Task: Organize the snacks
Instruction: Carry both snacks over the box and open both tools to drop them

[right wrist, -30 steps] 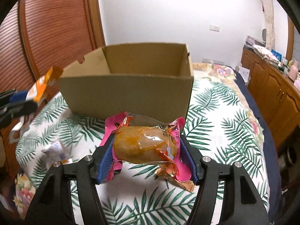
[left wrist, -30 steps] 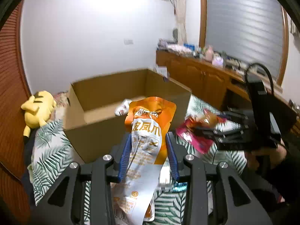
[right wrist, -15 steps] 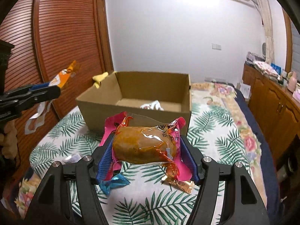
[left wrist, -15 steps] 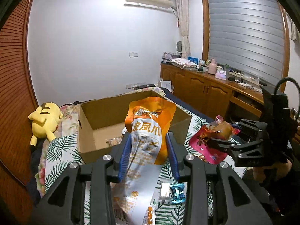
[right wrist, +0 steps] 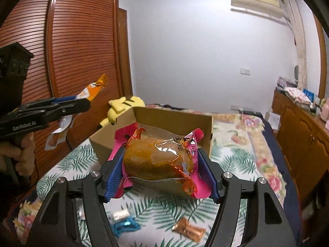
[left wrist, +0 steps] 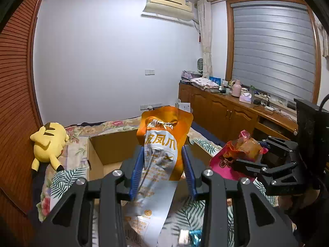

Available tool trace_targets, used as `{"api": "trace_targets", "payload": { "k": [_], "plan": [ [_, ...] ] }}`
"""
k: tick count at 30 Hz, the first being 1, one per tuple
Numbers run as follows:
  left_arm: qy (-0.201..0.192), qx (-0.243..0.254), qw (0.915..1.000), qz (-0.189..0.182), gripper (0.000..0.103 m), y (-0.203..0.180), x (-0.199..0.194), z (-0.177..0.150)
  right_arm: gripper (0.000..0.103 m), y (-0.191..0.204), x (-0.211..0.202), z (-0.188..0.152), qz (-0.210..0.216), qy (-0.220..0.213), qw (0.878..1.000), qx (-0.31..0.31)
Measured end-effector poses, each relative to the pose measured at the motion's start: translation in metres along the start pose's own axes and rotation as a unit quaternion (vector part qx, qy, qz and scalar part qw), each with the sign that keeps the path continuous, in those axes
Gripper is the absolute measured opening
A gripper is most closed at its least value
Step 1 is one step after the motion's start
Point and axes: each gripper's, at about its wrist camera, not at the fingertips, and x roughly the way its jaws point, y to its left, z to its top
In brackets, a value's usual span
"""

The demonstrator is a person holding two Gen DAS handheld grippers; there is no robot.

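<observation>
gripping a glossy orange-and-silver foil pouch [left wrist: 161, 158], long axis upright at frame centre, left gripper [left wrist: 163, 170] clenched; right gripper [right wrist: 159, 177] clamping a crinkly pink clear-windowed packet [right wrist: 158, 160] sideways, centre frame, before the cardboard box [right wrist: 176, 119].

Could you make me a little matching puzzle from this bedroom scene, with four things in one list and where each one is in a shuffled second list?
Things:
1. orange and white snack pouch
2. pink packet
3. yellow plush toy
4. blue-wrapped candy

Places:
A. lying loose on the leaf-print bedspread
B. between the jaws of the right gripper
C. beside the cardboard box, near the wooden wardrobe
D. between the jaws of the left gripper

Pairs: 1-D, 2-B, 3-C, 4-A
</observation>
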Motion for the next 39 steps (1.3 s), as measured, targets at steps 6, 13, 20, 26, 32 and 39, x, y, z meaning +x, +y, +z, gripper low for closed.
{"api": "trace_targets", "payload": {
  "k": [6,13,20,26,32,39],
  "plan": [
    [0.012,-0.003,0.9999,0.010,0.036,0.013,0.041,0.003,0.070,-0.007,0.024,0.017,0.004,-0.011,1.000,-0.020],
    [0.048,-0.022,0.9984,0.021,0.037,0.029,0.096,-0.009,0.070,-0.020,0.065,0.020,0.009,0.002,1.000,-0.018],
    [0.075,-0.029,0.9964,0.026,0.037,0.038,0.127,-0.017,0.070,-0.024,0.106,0.012,0.016,0.029,0.999,-0.013],
    [0.088,-0.026,0.9953,0.030,0.038,0.043,0.139,-0.019,0.071,-0.024,0.134,0.007,0.018,0.056,0.998,-0.010],
    [0.095,-0.037,0.9944,0.029,0.042,0.044,0.140,-0.020,0.071,-0.017,0.151,-0.004,0.017,0.085,0.996,-0.019],
    [0.097,-0.033,0.9942,0.032,0.048,0.043,0.134,-0.023,0.073,-0.018,0.161,-0.011,0.017,0.103,0.994,-0.010]
  ]
}}
